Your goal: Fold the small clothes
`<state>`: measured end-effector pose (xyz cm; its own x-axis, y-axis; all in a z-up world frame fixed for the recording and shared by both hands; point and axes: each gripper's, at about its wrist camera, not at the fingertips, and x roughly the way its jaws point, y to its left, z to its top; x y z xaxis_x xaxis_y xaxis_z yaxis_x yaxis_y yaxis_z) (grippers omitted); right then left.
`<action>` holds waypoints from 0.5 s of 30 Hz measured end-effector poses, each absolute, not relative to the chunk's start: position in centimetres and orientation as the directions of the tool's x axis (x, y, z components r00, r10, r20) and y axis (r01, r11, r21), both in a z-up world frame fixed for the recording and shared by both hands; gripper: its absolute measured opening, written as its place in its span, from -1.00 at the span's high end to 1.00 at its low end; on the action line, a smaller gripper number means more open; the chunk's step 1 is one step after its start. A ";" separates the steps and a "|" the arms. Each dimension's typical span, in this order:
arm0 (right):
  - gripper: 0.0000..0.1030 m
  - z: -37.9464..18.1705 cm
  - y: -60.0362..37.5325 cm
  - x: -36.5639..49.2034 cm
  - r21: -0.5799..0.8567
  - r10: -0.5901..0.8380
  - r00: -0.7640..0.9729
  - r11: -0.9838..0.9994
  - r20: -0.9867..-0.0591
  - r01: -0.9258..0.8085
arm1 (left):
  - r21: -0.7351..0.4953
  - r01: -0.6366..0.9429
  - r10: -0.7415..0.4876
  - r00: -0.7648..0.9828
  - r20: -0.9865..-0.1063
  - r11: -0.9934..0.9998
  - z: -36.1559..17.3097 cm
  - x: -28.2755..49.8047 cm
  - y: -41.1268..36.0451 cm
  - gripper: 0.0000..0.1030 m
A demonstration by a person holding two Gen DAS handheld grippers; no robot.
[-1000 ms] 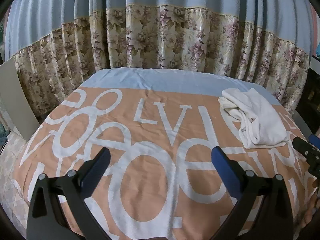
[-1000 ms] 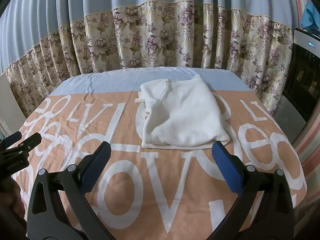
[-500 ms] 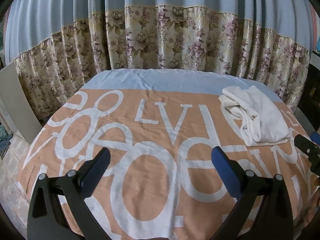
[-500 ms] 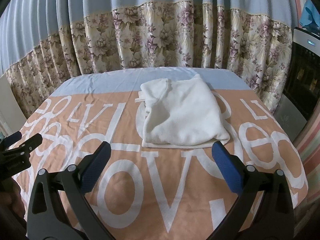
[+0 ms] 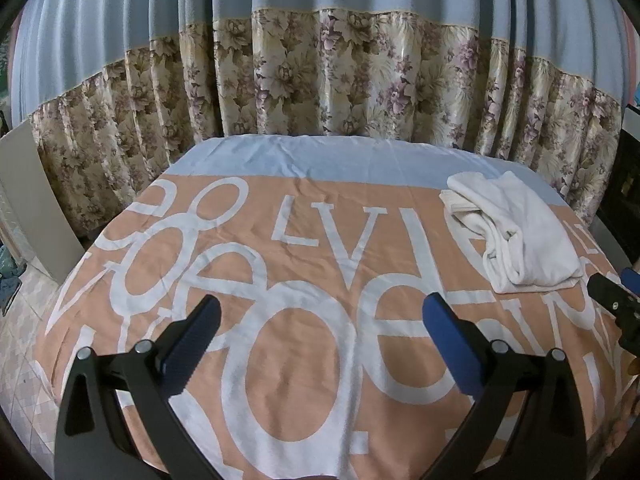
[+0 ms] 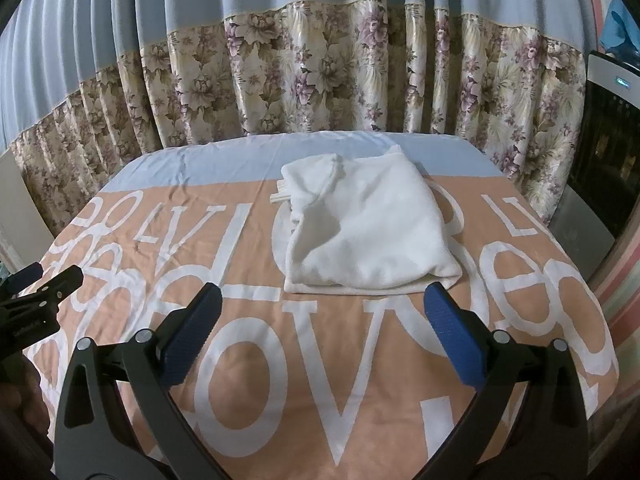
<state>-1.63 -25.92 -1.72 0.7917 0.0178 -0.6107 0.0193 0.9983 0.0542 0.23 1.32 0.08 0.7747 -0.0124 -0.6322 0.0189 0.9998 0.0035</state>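
Two hand-held grippers sit nearest the lenses, both with blue-padded fingers spread wide and nothing between them. The left hand-held gripper (image 5: pixel 320 326) hangs over bare printed fabric, well apart from the garment; its black tip also shows at the left edge of the right wrist view. The right hand-held gripper (image 6: pixel 322 316) faces the garment squarely, its right finger pad (image 6: pixel 450 330) just beside the near hem; contact cannot be told. Beyond lies the bed (image 6: pixel 360 380), covered by a peach sheet with large white letters and a pale blue band at the far end. The white garment (image 6: pixel 368 232) rests loosely folded and bunched toward the bed's far right part, reaching onto the blue band. Farthest back hangs a curtain (image 5: pixel 340 80), blue above, floral below. A dark appliance (image 6: pixel 600 160) stands to the right of the bed.
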 end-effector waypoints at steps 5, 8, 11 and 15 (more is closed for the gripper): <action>-0.94 -1.7 -25.9 -1.5 0.056 0.019 0.794 0.998 -0.608 0.019 | 0.028 0.015 0.006 0.774 -0.633 0.999 0.0 0.2 1.3 -0.96; -0.94 -1.8 -25.8 -1.4 0.053 0.020 0.792 0.998 -0.611 0.016 | 0.030 0.012 0.010 0.777 -0.630 0.999 0.1 0.2 1.4 -0.96; -0.94 -1.7 -25.8 -1.4 0.056 0.019 0.793 0.998 -0.609 0.019 | 0.035 0.014 0.011 0.779 -0.627 0.999 0.2 0.3 1.5 -0.96; -0.94 -1.7 -25.7 -1.4 0.057 0.016 0.796 0.998 -0.606 0.023 | 0.020 0.013 0.003 0.773 -0.634 1.000 0.1 0.4 1.6 -0.96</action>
